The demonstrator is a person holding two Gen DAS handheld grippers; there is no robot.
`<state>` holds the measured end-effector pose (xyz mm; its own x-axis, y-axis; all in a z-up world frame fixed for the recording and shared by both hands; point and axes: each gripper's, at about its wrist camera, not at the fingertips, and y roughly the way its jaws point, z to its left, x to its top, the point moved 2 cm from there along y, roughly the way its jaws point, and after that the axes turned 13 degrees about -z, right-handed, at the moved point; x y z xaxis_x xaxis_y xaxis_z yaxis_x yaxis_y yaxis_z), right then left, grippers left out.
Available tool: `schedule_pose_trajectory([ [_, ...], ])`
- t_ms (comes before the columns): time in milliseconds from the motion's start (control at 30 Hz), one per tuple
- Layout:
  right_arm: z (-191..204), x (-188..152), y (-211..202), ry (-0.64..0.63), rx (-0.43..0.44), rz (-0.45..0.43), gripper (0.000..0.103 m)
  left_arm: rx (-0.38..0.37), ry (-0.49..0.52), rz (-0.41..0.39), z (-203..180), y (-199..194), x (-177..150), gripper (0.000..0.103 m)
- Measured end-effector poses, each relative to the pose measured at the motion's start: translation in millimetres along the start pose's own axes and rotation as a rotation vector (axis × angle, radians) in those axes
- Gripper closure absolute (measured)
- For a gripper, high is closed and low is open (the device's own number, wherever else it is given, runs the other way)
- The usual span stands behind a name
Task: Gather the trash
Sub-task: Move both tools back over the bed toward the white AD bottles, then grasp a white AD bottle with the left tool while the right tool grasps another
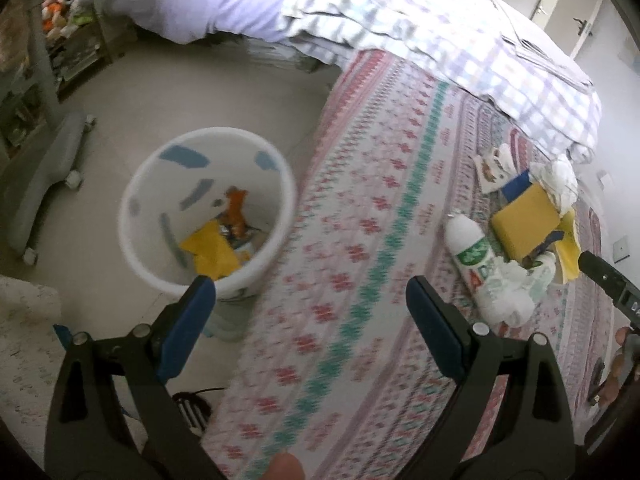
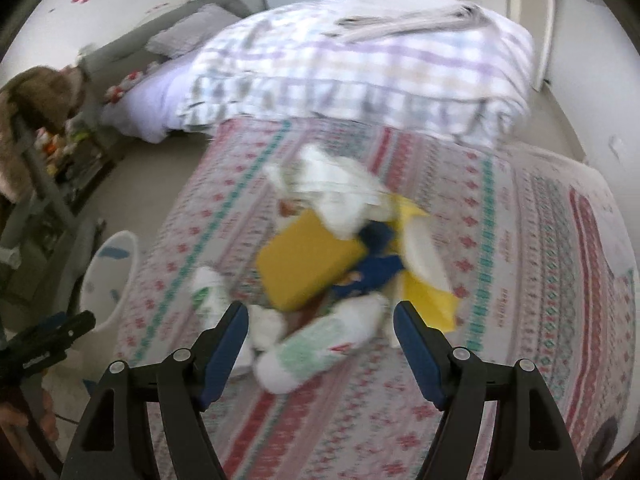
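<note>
**Both grippers empty above the bed, trash piled on the patterned cover**

The left gripper (image 1: 310,300) hangs with its blue-padded jaws spread wide and nothing between them, over the near edge of the patterned bedspread (image 1: 360,260). Just beyond its left finger, on the floor beside the bed, stands a white bin (image 1: 136,184) holding a yellow wrapper (image 1: 212,252) and an orange scrap (image 1: 236,208).

The right gripper (image 2: 318,320) is likewise spread and empty, poised just near of the trash pile on the bedspread (image 2: 520,240). Closest to it lie two white bottles with green labels (image 2: 320,348), touching crumpled white tissue (image 2: 266,326). Behind them sit a yellow box (image 2: 304,264), a blue wrapper (image 2: 376,272) and yellow packaging (image 2: 424,292), then more crumpled white paper (image 2: 340,192) farther back. A checked duvet (image 2: 360,76) lies bunched across the far part of the bed.
</note>
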<state>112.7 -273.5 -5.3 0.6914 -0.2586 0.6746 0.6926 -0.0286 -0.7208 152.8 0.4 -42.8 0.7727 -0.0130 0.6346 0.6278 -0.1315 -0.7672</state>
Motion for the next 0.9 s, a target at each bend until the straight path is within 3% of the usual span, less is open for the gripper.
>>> schedule_pose_trajectory([
  [267, -43.2, -3.6, 6.3, 0.054, -0.059, 0.034, 0.027, -0.066, -0.004, 0.047, -42.6, 17.6, -1.3, 0.007],
  [533, -50.9, -3.9, 8.7, 0.075, -0.061, 0.057, 0.027, -0.162, -0.03, 0.074, -82.8, 36.5, -4.9, 0.008],
  [900, -49.2, -5.4, 13.7, 0.094, -0.055, 0.073, 0.027, -0.25, -0.061, 0.113, -112.8, 57.0, -14.1, 0.034],
])
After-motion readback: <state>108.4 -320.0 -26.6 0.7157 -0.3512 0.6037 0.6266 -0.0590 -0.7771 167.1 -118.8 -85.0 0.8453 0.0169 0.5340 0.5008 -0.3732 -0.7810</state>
